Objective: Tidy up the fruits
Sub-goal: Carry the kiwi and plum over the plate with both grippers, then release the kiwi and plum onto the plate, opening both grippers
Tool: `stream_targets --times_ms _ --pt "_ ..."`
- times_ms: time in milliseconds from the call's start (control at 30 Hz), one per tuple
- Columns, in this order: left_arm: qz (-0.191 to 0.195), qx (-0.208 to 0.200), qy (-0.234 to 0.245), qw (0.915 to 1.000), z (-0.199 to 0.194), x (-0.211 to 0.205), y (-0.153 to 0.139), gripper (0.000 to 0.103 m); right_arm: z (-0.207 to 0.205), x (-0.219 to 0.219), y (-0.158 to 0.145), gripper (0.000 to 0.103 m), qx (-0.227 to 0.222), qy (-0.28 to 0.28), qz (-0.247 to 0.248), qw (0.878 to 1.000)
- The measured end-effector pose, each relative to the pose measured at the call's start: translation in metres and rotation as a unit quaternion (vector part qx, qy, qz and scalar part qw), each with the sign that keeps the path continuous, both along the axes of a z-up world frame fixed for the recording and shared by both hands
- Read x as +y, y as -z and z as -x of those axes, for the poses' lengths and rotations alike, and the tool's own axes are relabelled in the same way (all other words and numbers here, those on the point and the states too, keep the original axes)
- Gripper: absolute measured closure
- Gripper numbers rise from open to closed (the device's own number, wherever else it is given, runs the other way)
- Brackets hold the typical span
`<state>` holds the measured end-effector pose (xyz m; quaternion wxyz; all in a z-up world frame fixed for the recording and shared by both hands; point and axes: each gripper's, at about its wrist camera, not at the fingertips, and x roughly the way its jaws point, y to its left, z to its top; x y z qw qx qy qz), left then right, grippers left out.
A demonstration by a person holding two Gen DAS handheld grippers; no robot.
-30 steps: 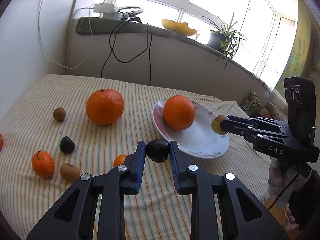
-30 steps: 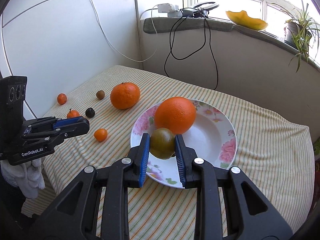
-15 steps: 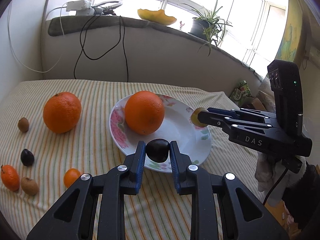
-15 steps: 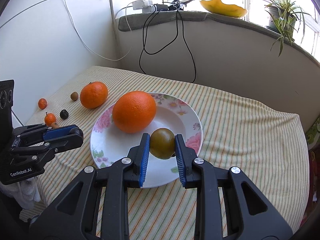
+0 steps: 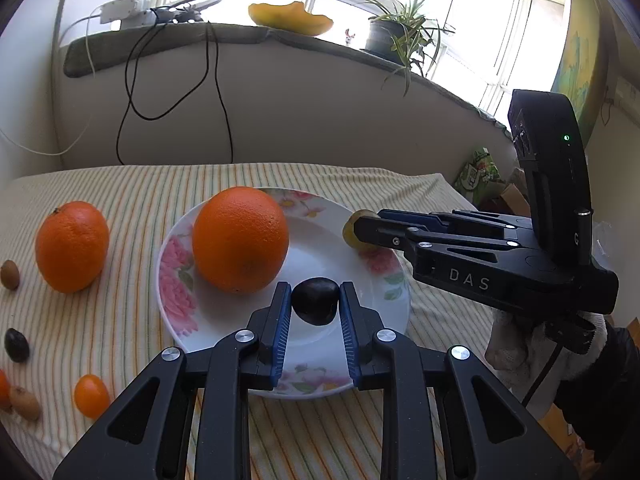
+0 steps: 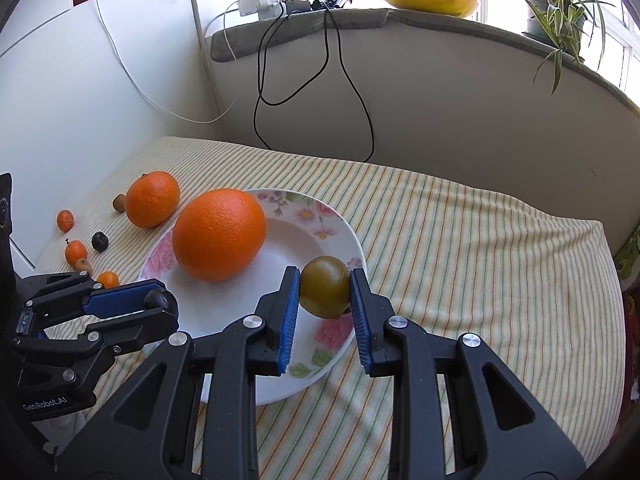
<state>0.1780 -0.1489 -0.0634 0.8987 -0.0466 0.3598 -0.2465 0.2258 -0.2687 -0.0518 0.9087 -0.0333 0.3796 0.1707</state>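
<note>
Left claw pinches a dark plum, right claw a green fruit, above striped cloth.

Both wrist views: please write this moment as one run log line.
left gripper: shut on dark plum | right gripper: shut on green-brown fruit | both over plate | plate holds: large orange

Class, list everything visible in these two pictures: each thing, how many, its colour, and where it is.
plate: one, white, floral, on cloth
large oranges: two, orange, one on plate, one beside it
small oranges: three, orange, cloth's left
brown fruits: two, brown, cloth's left
dark fruits: two, near-black, one on cloth, one gripped
green fruit: one, olive, gripped
cloth: one, striped cream, under everything
plant: one, green, sill
cables: black, hanging from sill
left gripper: black, blue pads, holding dark fruit over plate
right gripper: same, holding green fruit over plate
</note>
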Motion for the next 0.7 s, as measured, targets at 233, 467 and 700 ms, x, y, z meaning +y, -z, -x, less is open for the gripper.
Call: stream_targets --times_ms 233,467,700 --pt "-0.006 -0.001 0.006 1.0000 -0.006 -0.009 0.001 0.080 -0.008 0.001 0.005 0.077 0.004 -0.006 -0.008 1.000" --pt "-0.011 -0.006 0.010 0.9999 -0.007 -0.013 0.000 0.080 -0.011 0.002 0.006 0.077 0.006 -0.011 -0.010 1.000" --pt "-0.015 -0.013 0.009 0.9998 -0.003 -0.013 -0.003 0.075 -0.010 0.003 0.005 0.076 0.003 -0.010 -0.009 1.000"
